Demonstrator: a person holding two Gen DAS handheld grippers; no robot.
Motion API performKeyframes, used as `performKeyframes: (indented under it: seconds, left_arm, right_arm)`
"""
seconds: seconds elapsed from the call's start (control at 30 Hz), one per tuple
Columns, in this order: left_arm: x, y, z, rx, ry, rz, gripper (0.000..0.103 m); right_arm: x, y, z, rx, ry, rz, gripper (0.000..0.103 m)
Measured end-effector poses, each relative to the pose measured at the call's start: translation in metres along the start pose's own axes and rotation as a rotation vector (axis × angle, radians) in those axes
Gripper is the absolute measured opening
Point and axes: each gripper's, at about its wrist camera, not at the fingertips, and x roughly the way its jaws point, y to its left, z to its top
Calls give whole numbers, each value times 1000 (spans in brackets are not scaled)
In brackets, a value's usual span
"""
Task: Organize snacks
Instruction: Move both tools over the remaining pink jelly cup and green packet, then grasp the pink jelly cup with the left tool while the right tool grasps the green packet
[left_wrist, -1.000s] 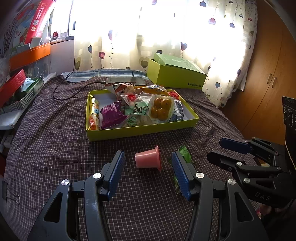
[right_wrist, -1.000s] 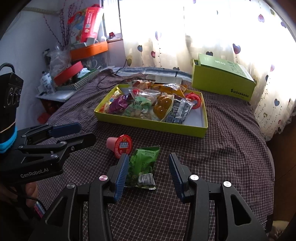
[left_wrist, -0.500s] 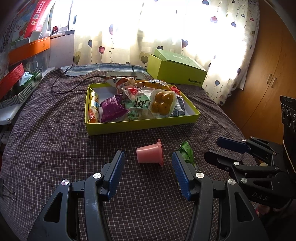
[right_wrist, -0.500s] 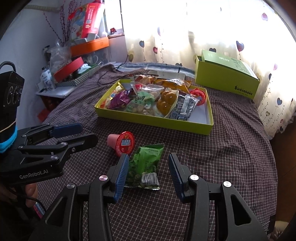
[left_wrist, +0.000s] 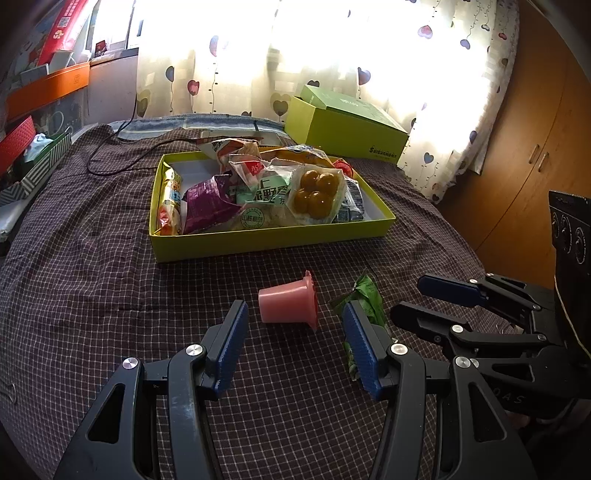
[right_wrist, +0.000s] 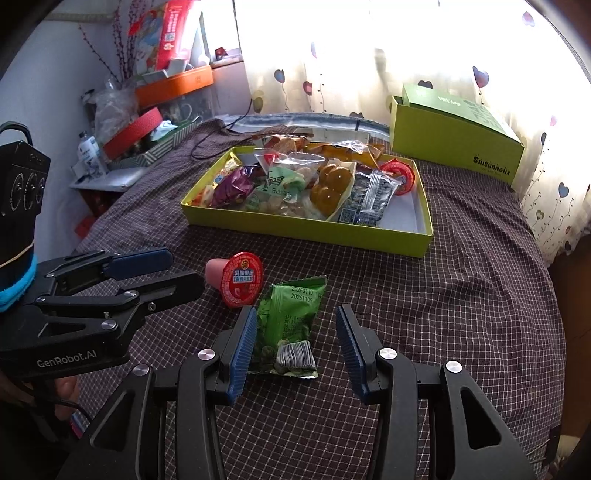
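Observation:
A pink jelly cup (left_wrist: 288, 304) (right_wrist: 236, 278) lies on its side on the checked cloth, red foil lid facing right. My left gripper (left_wrist: 294, 308) (right_wrist: 186, 267) is open, and the cup sits just ahead of its blue pads, untouched. Right of the cup lies a green snack packet (right_wrist: 288, 325) (left_wrist: 364, 299). My right gripper (right_wrist: 295, 310) (left_wrist: 406, 295) stands open over it, with the packet between the fingers, nearer the left pad and not pinched. Farther back, a yellow-green tray (left_wrist: 266, 240) (right_wrist: 306, 225) holds several snack packs.
A closed green box (left_wrist: 343, 129) (right_wrist: 454, 147) stands behind the tray by the curtain. Cluttered shelves with an orange box (right_wrist: 173, 83) line the left side. A black cable (left_wrist: 122, 162) runs across the cloth. A wooden cabinet (left_wrist: 524, 155) is on the right.

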Motion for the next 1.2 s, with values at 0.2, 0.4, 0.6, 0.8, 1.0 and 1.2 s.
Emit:
performKeyframes:
  seconds: [0.2, 0.4, 0.6, 0.8, 1.0, 1.2]
  left_arm:
    - [5, 2, 1, -11, 2, 3, 55]
    - [6, 8, 0, -25, 3, 4, 55]
    - [5, 12, 0, -31, -3, -4, 55]
    - [12, 13, 1, -31, 13, -20, 55]
    - [20, 13, 0, -39, 32, -31, 55]
    - [29, 8, 2, -14, 56, -31, 55]
  right_arm:
    - [8, 1, 0, 23, 13, 22, 44]
    - [18, 5, -1, 27, 34, 44, 46]
    - [31, 3, -4, 47, 68, 42, 46]
    - [39, 1, -9, 58, 94, 31, 47]
    - [40, -1, -9, 47, 95, 17, 47]
    - [39, -8, -11, 44, 81, 19, 45]
